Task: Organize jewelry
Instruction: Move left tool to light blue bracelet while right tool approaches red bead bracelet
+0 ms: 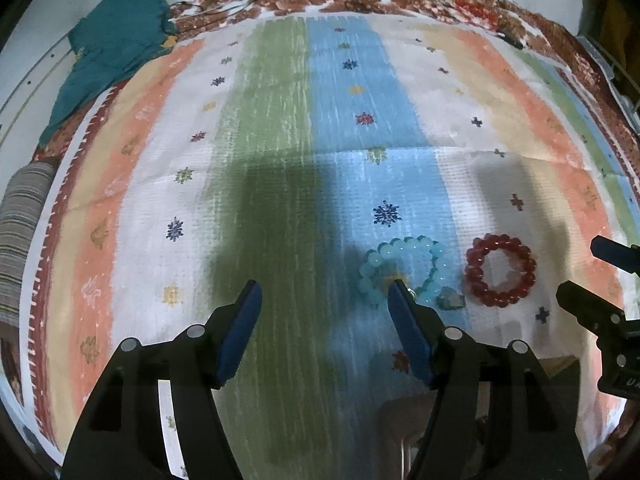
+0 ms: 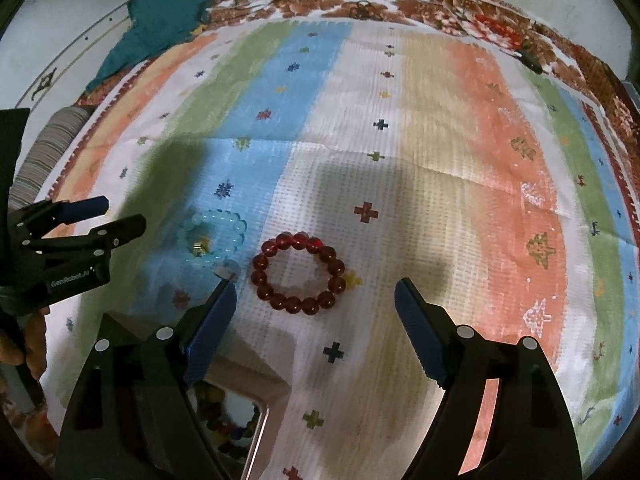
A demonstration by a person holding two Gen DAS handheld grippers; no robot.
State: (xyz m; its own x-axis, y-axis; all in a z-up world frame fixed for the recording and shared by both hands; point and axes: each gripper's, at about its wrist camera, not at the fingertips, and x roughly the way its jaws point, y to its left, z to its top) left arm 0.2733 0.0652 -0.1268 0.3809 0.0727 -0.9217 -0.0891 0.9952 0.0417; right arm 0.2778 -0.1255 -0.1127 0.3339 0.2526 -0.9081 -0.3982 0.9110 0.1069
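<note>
A red bead bracelet (image 2: 298, 272) lies flat on the striped cloth, just ahead of my open right gripper (image 2: 314, 292); it also shows in the left wrist view (image 1: 500, 270). A pale blue bead bracelet (image 1: 404, 268) with a small gold charm lies left of it, touching nothing but a small grey stone piece (image 1: 450, 300); it appears in the right wrist view too (image 2: 214, 238). My left gripper (image 1: 324, 294) is open and empty, its right finger just in front of the blue bracelet. A box with coloured beads (image 2: 232, 424) sits below the right gripper's left finger.
The striped cloth (image 1: 280, 140) covers a bed with a floral border. A teal garment (image 1: 116, 44) lies at the far left corner. A striped pillow (image 1: 20, 232) is at the left edge. A dark small object (image 2: 530, 60) lies at the far right.
</note>
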